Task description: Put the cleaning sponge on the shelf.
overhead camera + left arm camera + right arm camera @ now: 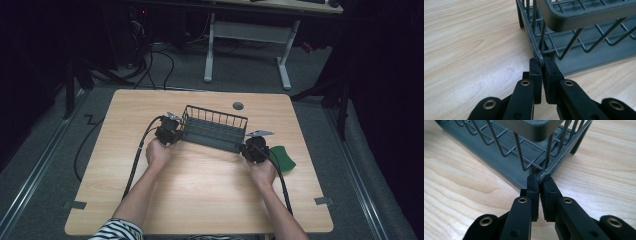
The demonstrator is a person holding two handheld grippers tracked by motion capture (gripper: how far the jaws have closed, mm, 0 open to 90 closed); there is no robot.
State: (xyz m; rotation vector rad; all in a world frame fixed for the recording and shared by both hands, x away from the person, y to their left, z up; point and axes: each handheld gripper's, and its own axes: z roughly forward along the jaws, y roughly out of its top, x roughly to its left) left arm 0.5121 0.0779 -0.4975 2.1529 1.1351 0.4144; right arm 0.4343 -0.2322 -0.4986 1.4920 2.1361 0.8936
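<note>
Clamping a bottom corner wire at each end of the wire rack, the left gripper and right gripper are holding it mid-table.

A light wooden table carried a grey wire rack near its middle, toward the far edge. A green cloth lay near the right edge.
</note>
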